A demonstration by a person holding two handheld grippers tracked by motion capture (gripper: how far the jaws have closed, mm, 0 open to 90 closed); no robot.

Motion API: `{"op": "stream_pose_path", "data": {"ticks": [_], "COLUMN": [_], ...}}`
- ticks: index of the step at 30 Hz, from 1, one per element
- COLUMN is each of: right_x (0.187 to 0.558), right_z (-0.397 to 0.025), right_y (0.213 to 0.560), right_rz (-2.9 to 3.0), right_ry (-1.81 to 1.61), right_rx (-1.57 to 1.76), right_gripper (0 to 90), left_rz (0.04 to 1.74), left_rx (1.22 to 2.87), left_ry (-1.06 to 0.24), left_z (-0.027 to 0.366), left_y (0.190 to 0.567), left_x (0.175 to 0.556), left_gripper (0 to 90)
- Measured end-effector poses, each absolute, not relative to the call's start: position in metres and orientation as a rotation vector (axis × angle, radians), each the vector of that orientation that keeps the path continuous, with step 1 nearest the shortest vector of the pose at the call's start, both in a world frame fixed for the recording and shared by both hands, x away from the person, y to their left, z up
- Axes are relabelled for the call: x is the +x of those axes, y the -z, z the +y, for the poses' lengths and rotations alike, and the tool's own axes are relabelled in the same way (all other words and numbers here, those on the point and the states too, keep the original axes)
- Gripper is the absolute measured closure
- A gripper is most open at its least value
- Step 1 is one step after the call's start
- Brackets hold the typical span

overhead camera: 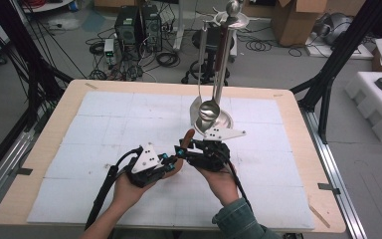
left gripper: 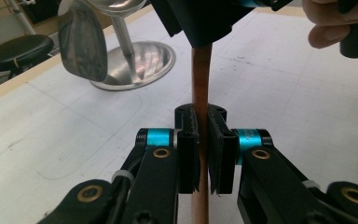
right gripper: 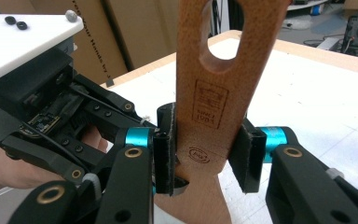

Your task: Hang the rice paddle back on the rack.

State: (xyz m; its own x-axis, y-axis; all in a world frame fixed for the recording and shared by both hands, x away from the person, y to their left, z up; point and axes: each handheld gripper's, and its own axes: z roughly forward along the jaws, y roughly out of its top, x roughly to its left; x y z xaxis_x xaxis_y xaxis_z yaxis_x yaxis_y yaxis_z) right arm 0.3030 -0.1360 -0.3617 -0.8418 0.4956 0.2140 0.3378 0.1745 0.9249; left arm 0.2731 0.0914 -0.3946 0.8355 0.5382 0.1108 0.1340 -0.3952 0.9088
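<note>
The wooden utensil handle (right gripper: 214, 98) carries a branded stamp, too blurred to read.

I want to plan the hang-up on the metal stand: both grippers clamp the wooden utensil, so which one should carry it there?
Probably the right gripper. It grips the wooden utensil across the flat handle just below the hanging hole, and sits nearer the stand. The left gripper pinches the thin edge farther away.

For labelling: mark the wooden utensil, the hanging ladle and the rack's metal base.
wooden utensil (right gripper: 214, 88): right gripper view, flat handle below its hanging hole.
hanging ladle (overhead camera: 209, 110): high view, its shiny bowl.
rack's metal base (left gripper: 156, 58): left gripper view, dished surface right of the post.
</note>
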Motion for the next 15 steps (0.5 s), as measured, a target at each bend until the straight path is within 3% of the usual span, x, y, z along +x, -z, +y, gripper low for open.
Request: {"op": "stream_pose_path", "data": {"ticks": [6,15], "right_x": [0.3039,0.3028], "right_z": [-0.1388,-0.1399], "right_y": [0.3602,0.3589], "right_rz": [2.328,2.345], "right_ry": [-1.762,-1.750], "right_rx": [0.770,0.749], "right_gripper": [68.0,67.9], "left_rz": [0.474,0.477], "left_rx": [1.958,1.965], "left_ry": [-0.423,-0.433], "left_z": [0.0916,0.0906], "left_y": [0.3950,0.3961], "left_x": [0.2737,0.2737], "left_gripper": [76.4,82.5]}}
